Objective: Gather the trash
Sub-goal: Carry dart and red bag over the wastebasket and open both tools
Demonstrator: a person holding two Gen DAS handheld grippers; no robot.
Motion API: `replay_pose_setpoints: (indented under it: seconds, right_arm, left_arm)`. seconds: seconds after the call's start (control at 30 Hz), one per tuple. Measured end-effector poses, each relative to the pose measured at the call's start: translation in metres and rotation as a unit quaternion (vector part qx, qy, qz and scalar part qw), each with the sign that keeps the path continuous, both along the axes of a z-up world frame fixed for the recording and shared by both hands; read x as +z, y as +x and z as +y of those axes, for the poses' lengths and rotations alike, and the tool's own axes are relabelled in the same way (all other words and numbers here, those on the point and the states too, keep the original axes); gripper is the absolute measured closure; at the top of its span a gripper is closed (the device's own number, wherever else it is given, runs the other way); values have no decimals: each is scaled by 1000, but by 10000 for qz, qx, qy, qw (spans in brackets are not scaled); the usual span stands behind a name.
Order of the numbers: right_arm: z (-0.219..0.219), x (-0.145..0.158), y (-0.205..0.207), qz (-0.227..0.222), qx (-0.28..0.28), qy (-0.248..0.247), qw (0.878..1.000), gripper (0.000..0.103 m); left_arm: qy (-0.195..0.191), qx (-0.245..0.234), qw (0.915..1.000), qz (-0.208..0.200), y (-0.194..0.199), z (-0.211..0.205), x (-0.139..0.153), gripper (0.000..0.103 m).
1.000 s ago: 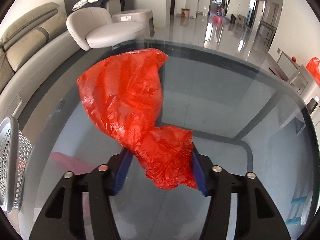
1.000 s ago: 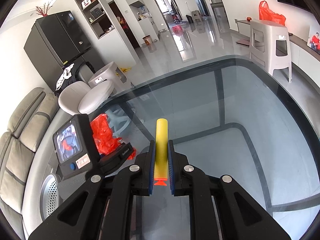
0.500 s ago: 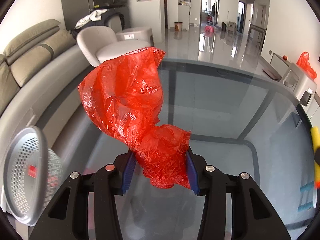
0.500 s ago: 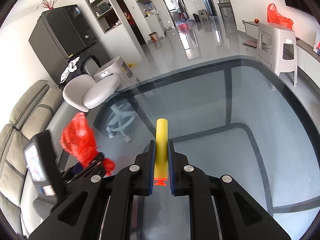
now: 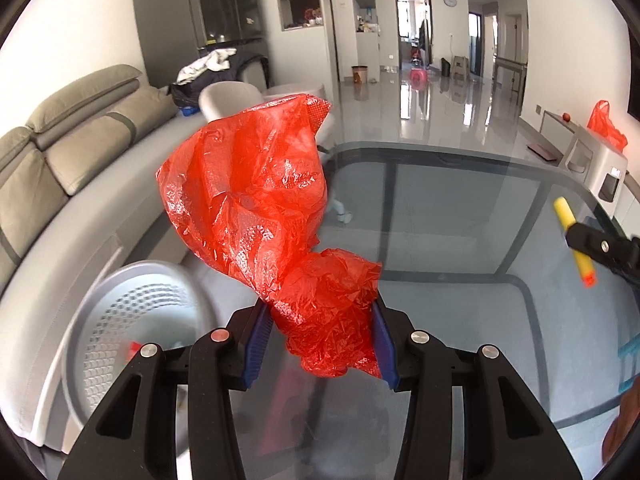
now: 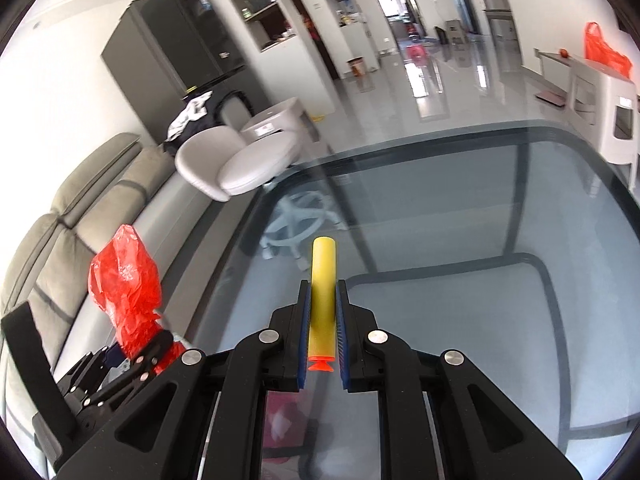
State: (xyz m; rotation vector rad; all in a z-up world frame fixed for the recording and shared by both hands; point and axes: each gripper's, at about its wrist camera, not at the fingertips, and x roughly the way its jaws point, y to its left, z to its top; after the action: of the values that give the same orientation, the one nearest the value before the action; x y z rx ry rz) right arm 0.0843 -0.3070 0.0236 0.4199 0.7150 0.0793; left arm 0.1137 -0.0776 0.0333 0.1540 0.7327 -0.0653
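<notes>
Two grippers: one in each of my hands, both loaded.
Left gripper point(image 5: 320, 340): my fingers are clenched on a crumpled red plastic bag point(image 5: 260, 200), which billows up and to the left above them, held clear of the glass worktop point(image 5: 460, 240).
Right gripper point(image 6: 322, 336): my fingers are clamped tight on a yellow foam dart point(image 6: 322, 292); its orange suction tip sits back between the pads and the yellow shaft pokes forward over the worktop.
Waste basket point(image 5: 132, 332): perforated metal, blurred, low on the left beside the worktop's edge, just left of my left fingers, with the grey sofa point(image 5: 80, 152) behind it.
Swivel chair point(image 6: 236, 164): pale, beyond the worktop's far corner.
</notes>
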Motion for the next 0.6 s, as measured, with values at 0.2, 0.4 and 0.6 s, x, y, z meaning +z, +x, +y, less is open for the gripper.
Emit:
replay_pose_setpoints:
  seconds: [0.2,0.4,0.6]
  right_arm:
    - [55,4,5,-119,541,84,9984,91]
    - [115,-3,10,-135,1092,65,9939,91]
    - [165,-6,20,-160,1540,-39,9879,91]
  left_arm:
    - [61,229,9997,-63,-17,49,6,59]
    - [202,463,9987,-67,-30,95,0,59]
    - [182,771,9967,165,-32,139,-16,59]
